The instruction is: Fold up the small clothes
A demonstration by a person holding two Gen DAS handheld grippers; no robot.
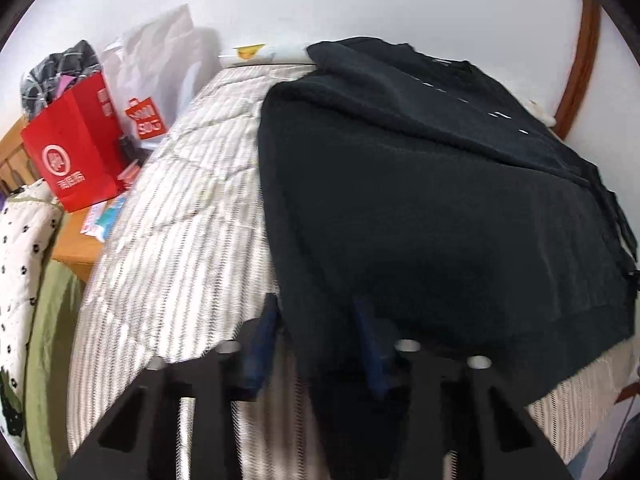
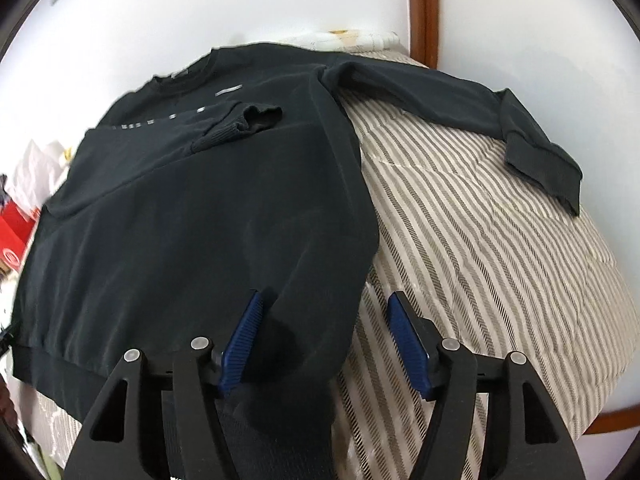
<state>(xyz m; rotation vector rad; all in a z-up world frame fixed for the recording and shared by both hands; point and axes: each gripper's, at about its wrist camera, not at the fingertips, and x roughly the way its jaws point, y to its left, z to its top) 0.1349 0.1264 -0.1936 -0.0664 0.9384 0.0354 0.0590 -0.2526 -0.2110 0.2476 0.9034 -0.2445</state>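
While your left gripper [image 1: 316, 320] hangs over the black sweatshirt [image 1: 420, 208] on the striped bed [image 1: 180, 240], its jaws straddle the hem corner, grip unclear through blur; from the right, your right gripper [image 2: 326, 312] has jaws parted, fabric between them, unpinched

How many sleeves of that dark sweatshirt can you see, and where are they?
2. One sleeve is folded across the chest of the sweatshirt, cuff near the middle. The other sleeve lies stretched out over the striped bedcover to the right.
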